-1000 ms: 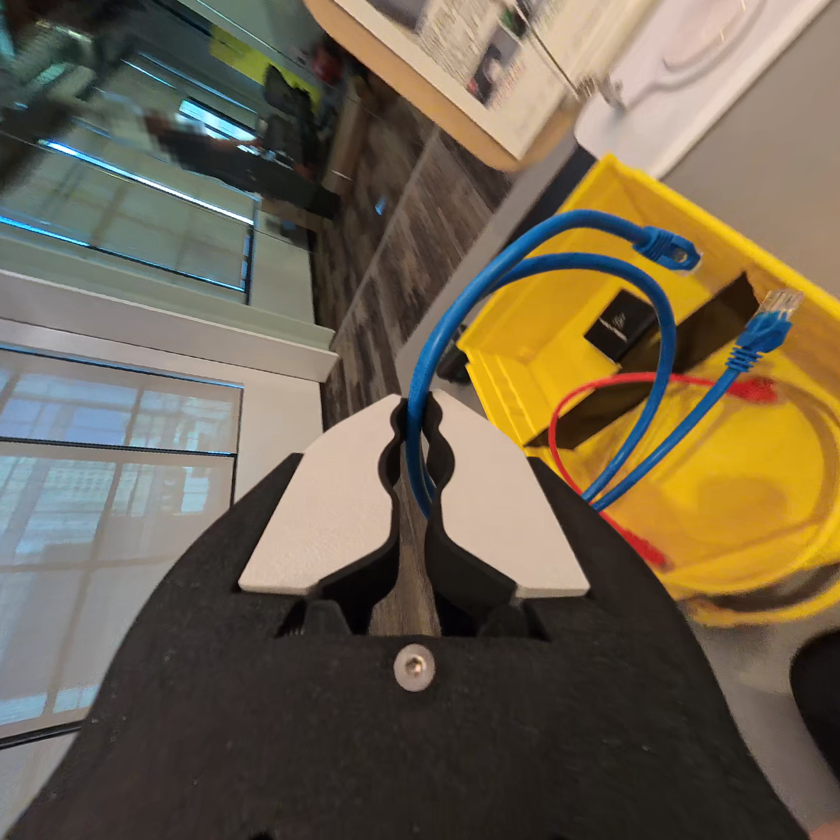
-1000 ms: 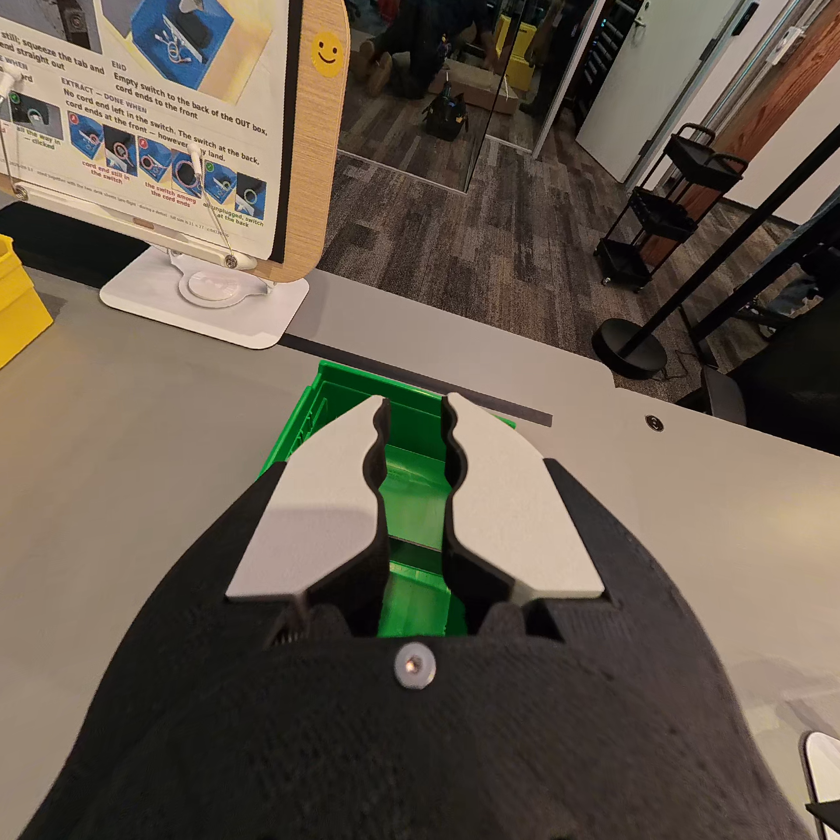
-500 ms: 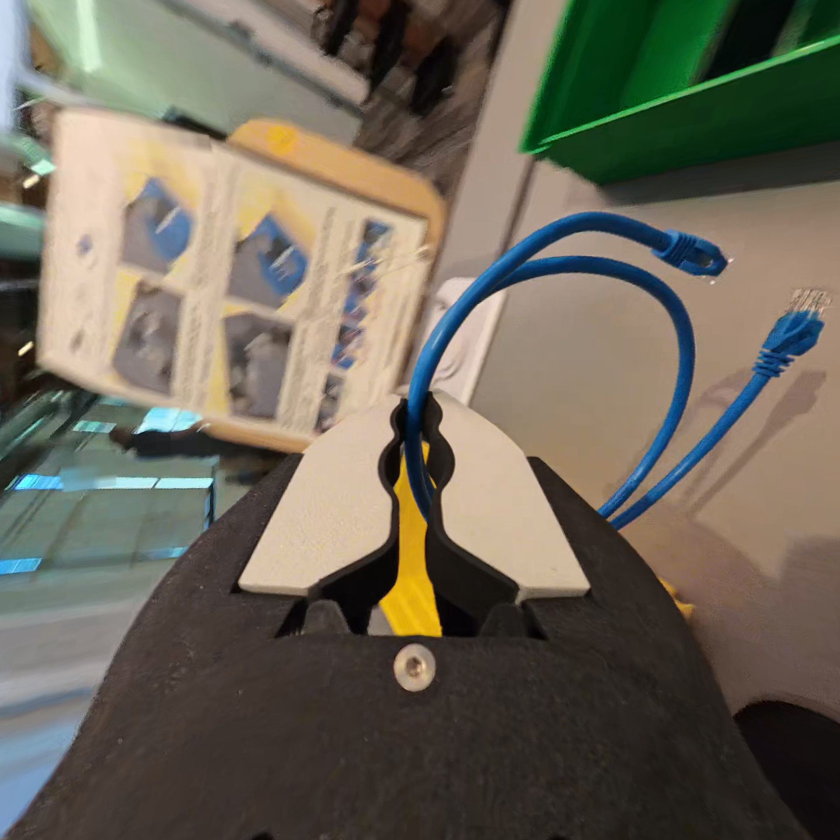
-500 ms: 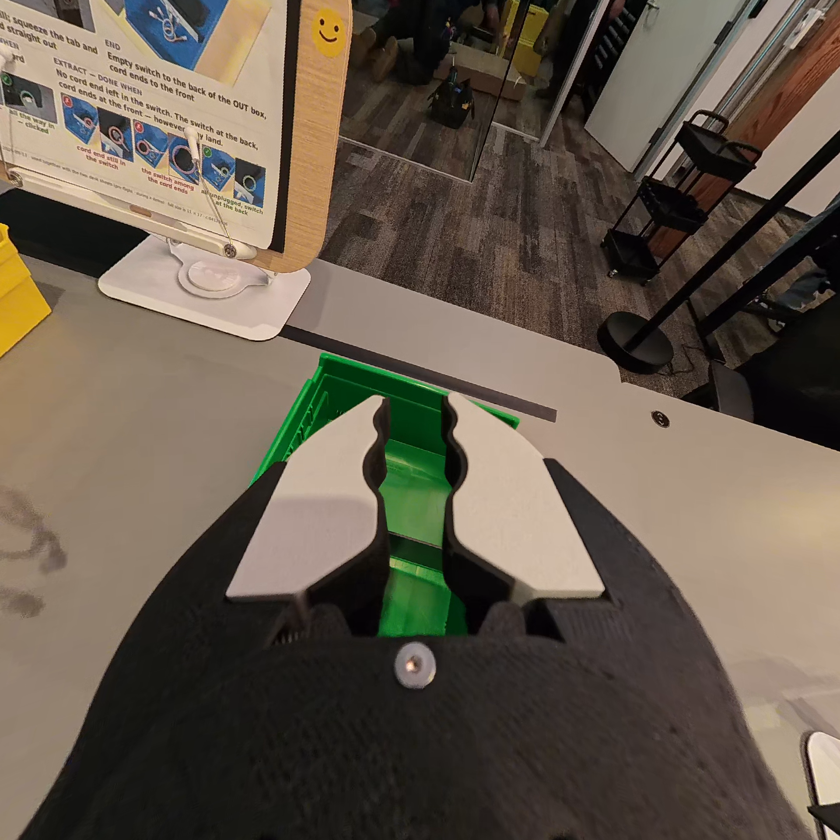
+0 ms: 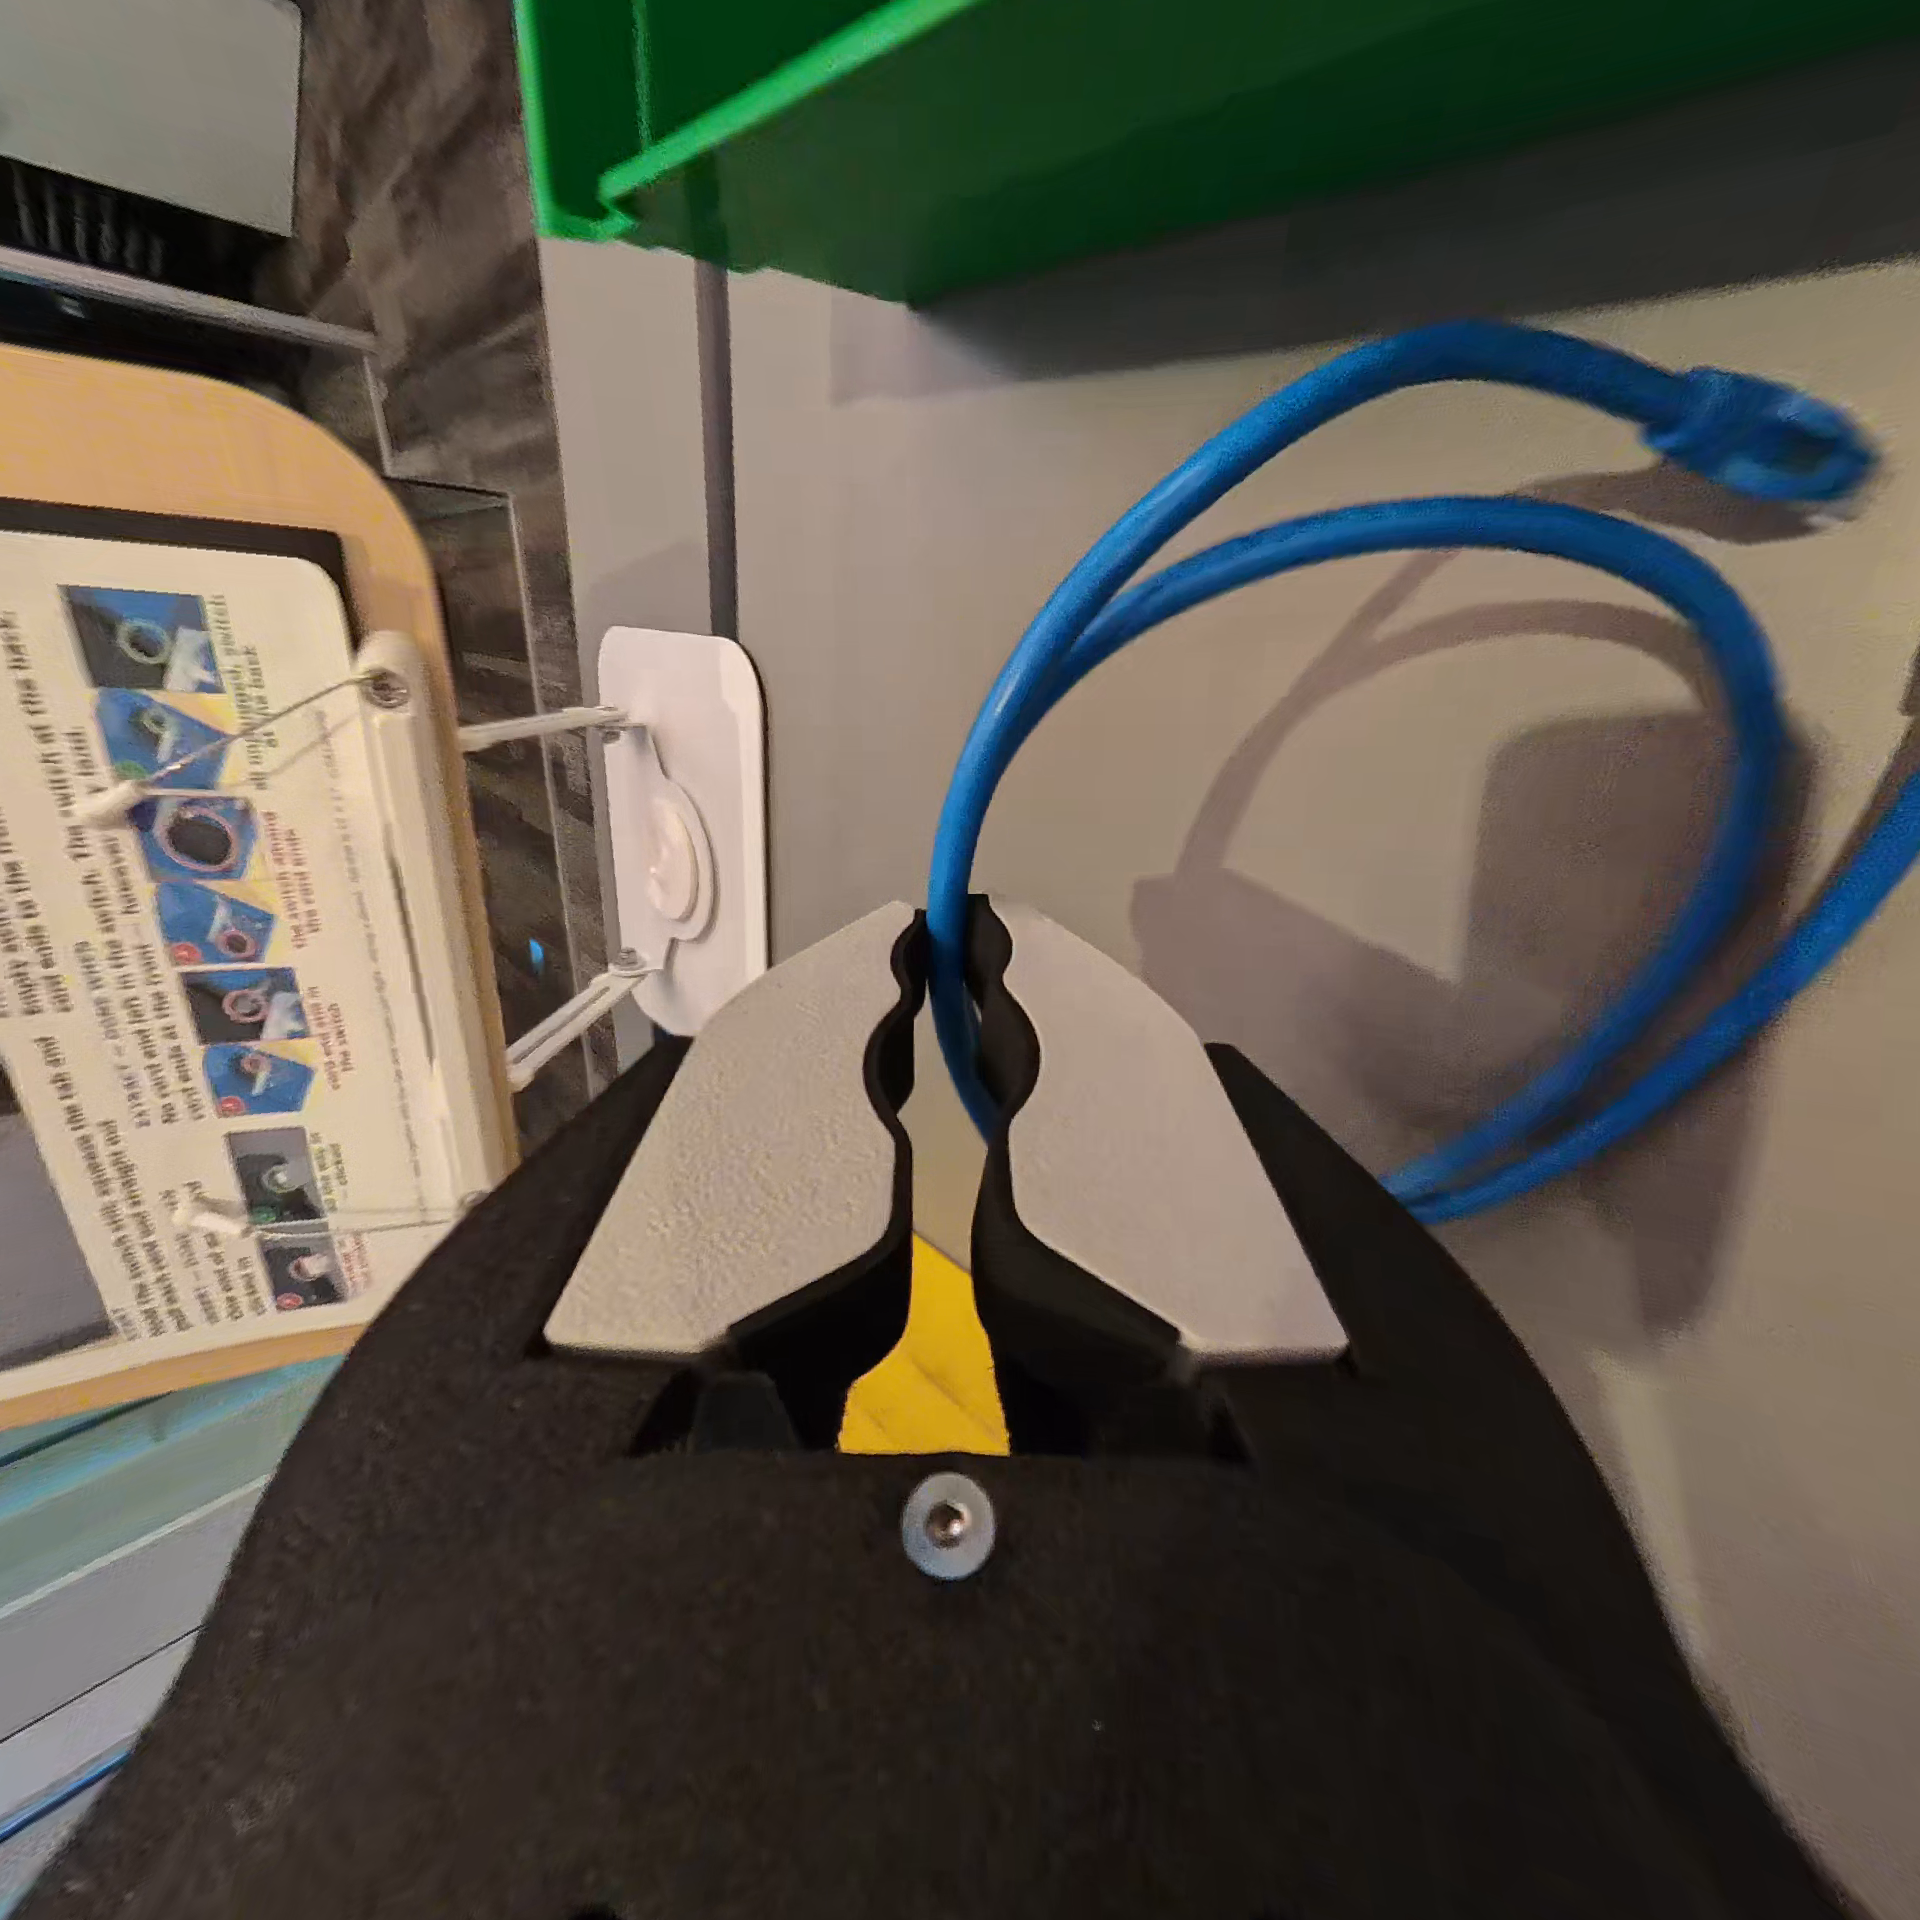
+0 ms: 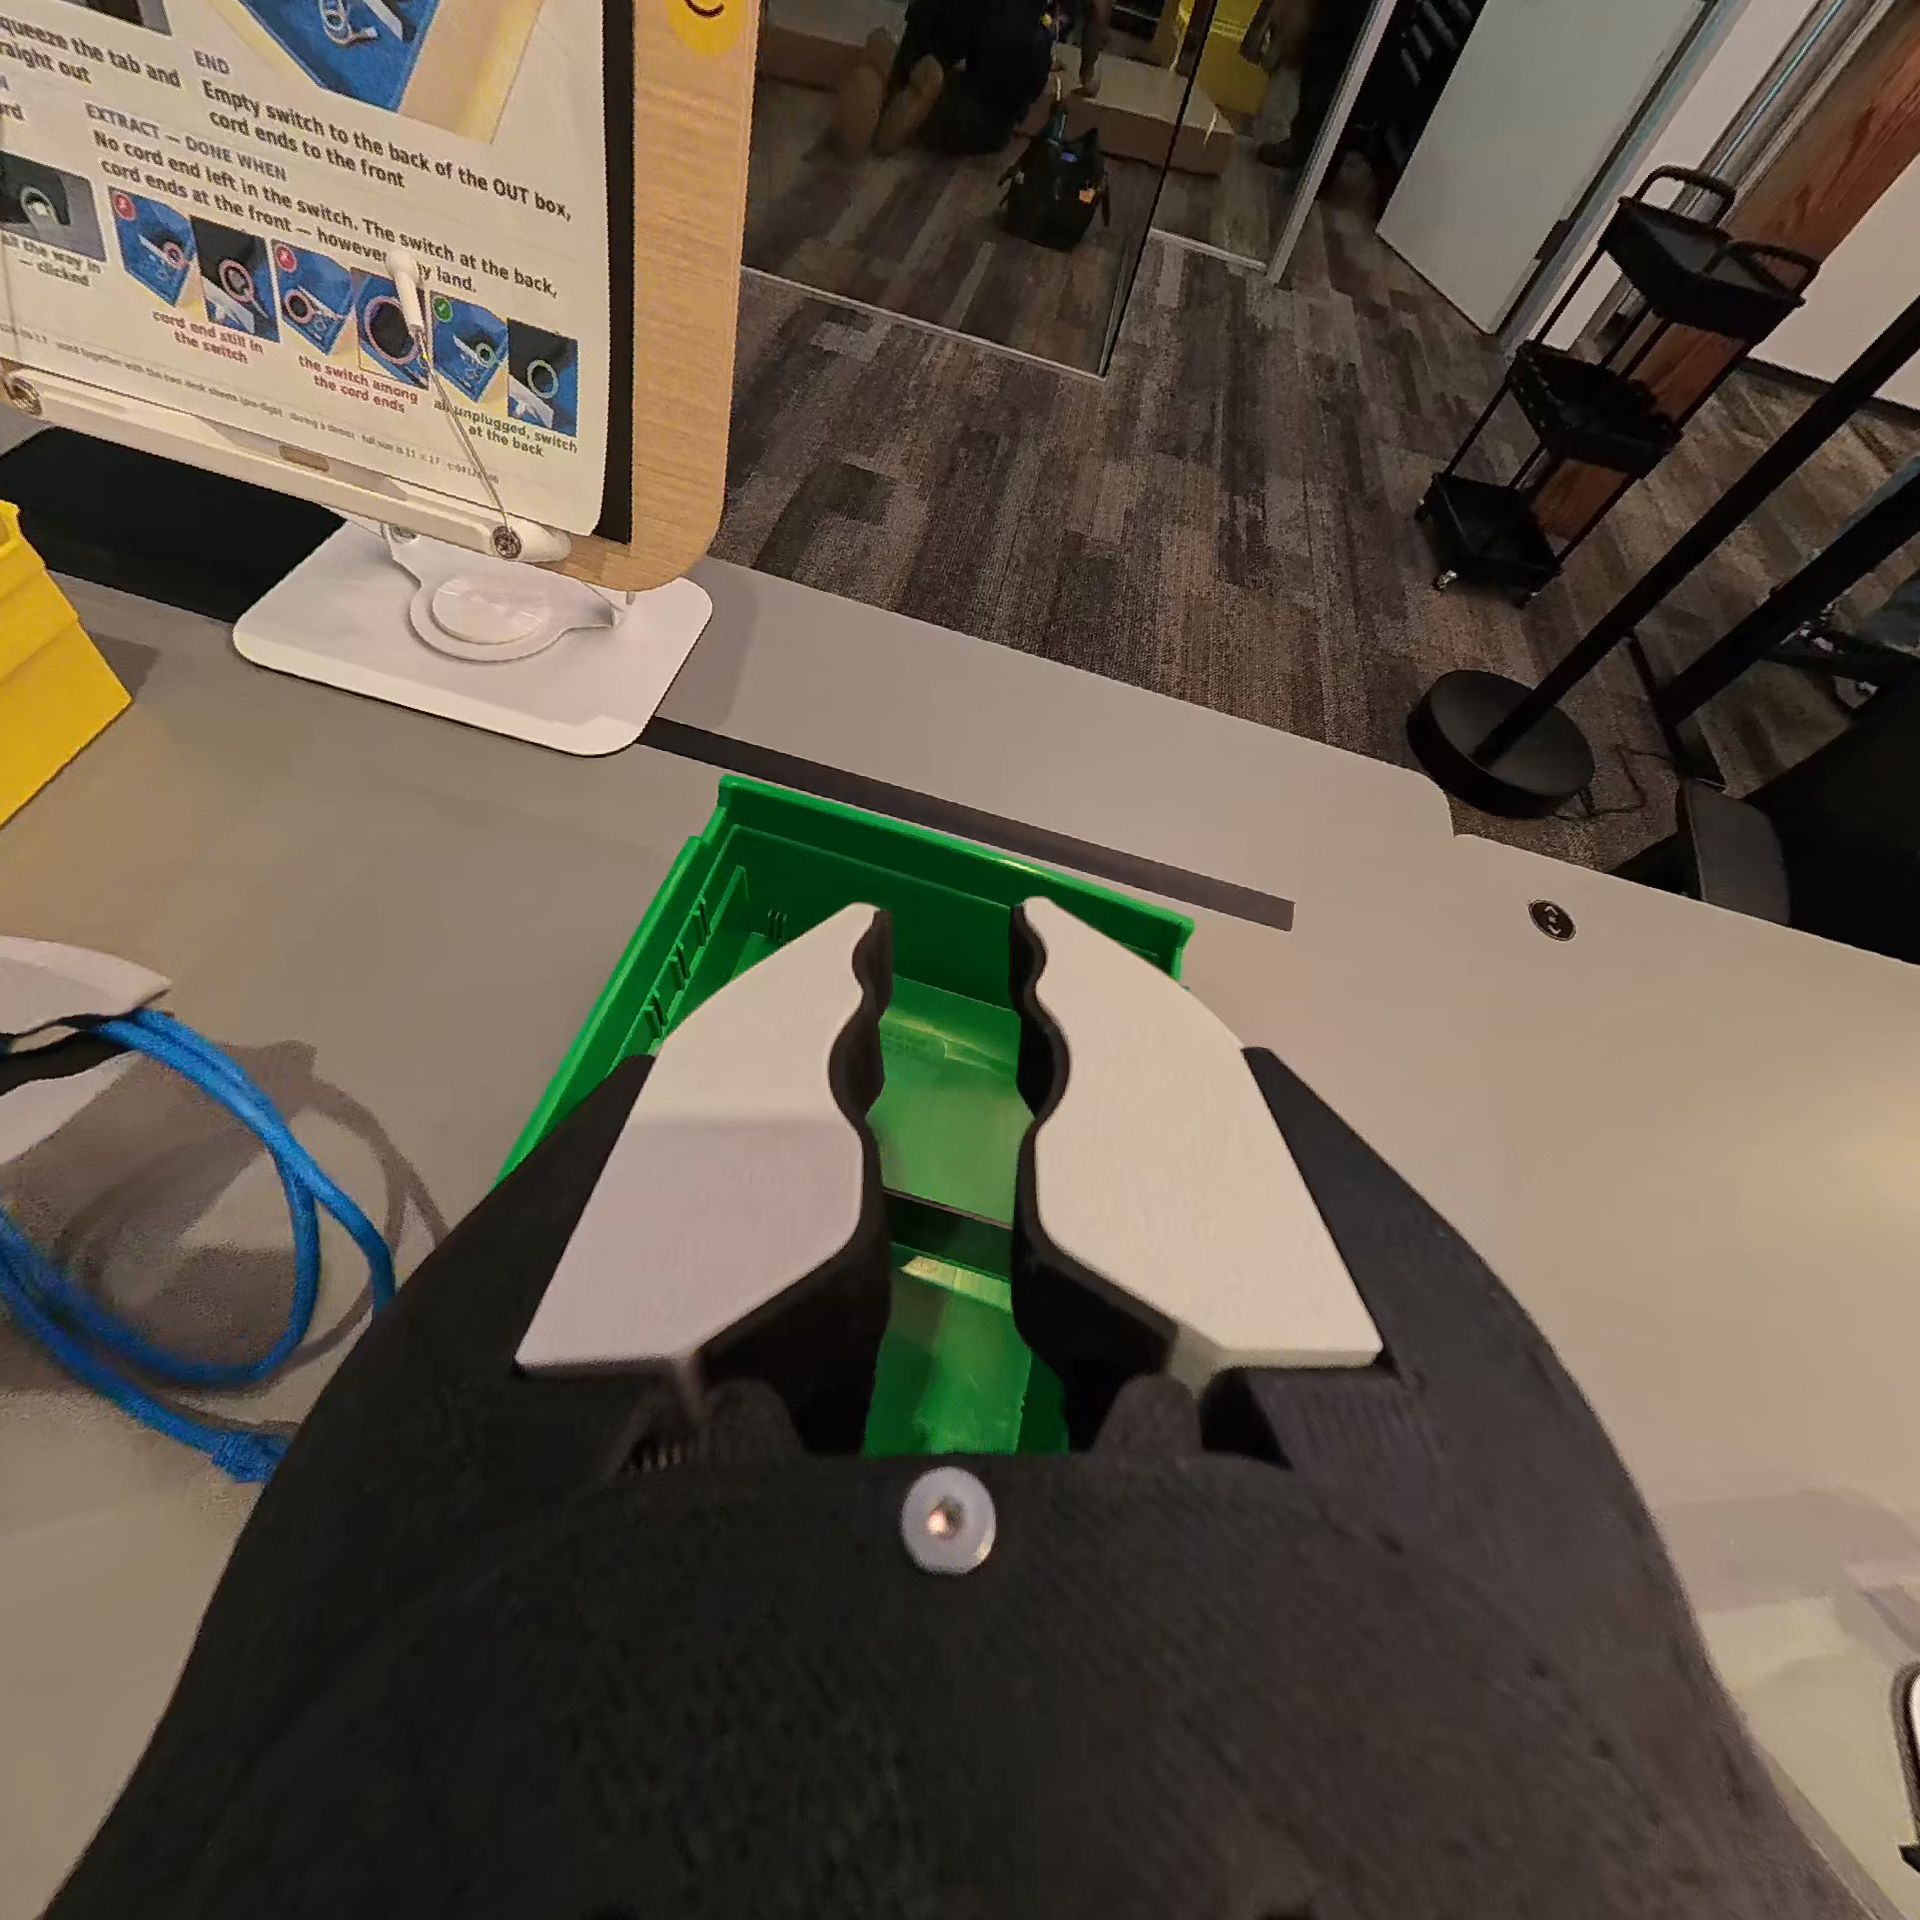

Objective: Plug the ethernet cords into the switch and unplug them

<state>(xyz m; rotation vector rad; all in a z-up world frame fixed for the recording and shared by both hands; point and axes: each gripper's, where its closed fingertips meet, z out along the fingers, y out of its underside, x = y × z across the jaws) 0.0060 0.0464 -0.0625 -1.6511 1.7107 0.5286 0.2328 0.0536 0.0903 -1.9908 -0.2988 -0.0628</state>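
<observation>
**Blue cord pinched in the left gripper above the desk; right gripper empty over the green bin**

The grey desk [image 6: 1039, 727] spans both views and carries everything else. At its far edge stands a wood-backed instruction board [image 6: 665, 312] on a white base [image 6: 468, 644]; its sheet bears printed lines and small photo panels with coloured captions, legible in the right wrist view and smeared in the left one. No brand mark can be made out anywhere.

A green bin [image 6: 935, 862] sits open on the desk near the far edge. The right gripper [image 6: 945, 935] hangs over it with its two grey fingers [image 6: 727, 1164] apart and nothing between them. The same bin fills the top of the left wrist view [image 5: 1143, 187].

A yellow bin [image 6: 42, 665] shows at the left edge of the right wrist view, beside the board's base.

The left gripper [image 5: 951, 925] is clamped on the blue ethernet cord [image 5: 1039, 707], which is nipped at the very fingertips. From there the cord loops out in two arcs above the desk, casting shadows on it, and one blue plug [image 5: 1756, 442] hangs free at the loop's end, blurred. The right wrist view shows the same loop [image 6: 301, 1195] at the left, beside the green bin. The switch appears in neither view.
</observation>
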